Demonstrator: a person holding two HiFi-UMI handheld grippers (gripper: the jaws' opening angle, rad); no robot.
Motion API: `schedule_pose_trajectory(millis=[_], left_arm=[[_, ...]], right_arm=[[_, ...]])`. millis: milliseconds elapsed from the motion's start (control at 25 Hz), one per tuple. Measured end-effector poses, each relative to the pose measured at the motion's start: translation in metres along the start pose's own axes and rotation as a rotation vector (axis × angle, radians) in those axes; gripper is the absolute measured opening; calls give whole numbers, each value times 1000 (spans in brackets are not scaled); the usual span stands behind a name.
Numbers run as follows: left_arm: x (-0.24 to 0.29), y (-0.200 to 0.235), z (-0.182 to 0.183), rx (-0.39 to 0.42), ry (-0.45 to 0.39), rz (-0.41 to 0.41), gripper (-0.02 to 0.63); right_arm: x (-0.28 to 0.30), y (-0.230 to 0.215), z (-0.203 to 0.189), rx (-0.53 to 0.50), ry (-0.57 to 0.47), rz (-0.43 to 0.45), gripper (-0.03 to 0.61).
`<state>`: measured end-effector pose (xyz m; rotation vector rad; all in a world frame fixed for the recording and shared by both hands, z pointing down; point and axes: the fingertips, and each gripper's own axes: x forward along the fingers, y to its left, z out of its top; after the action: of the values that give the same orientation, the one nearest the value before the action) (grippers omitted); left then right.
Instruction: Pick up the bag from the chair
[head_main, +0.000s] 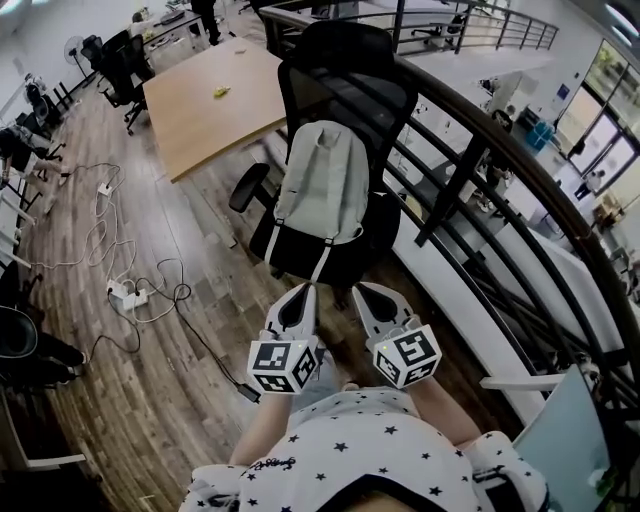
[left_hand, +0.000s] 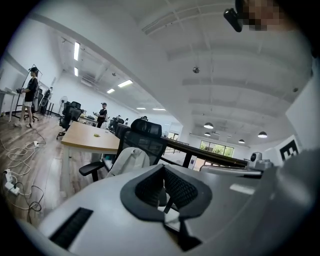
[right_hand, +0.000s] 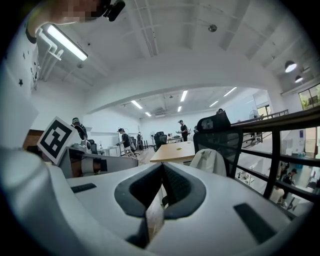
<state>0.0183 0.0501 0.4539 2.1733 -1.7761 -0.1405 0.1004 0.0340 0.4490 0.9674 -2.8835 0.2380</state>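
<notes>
Bag (head_main: 322, 185), pale grey, stands upright on the seat of the black office chair (head_main: 345, 90) and leans on its backrest. It is at twelve o'clock from both grippers and well apart from them. The left gripper (head_main: 303, 292) and right gripper (head_main: 368, 290) sit side by side, each with its jaws closed tip to tip on nothing. Only the head view shows the cables (head_main: 120, 290) on the floor at nine o'clock. Only the gripper views show the ceiling lights (left_hand: 208, 125) above the wooden table (head_main: 215, 100).
</notes>
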Motion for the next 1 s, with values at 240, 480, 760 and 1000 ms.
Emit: schedule_pose_trajectory(millis=[240, 480, 760, 1000], left_arm=[[69, 46, 31, -3, -11, -49, 12], [133, 87, 64, -2, 0, -109, 12], [197, 134, 99, 1, 14, -179, 12], [247, 171, 112, 6, 33, -235, 12]], right_arm=[[73, -36, 20, -16, -6, -44, -6], [141, -65, 47, -29, -17, -89, -6], [213, -94, 76, -41, -31, -156, -6], [263, -120, 84, -65, -44, -224, -6]])
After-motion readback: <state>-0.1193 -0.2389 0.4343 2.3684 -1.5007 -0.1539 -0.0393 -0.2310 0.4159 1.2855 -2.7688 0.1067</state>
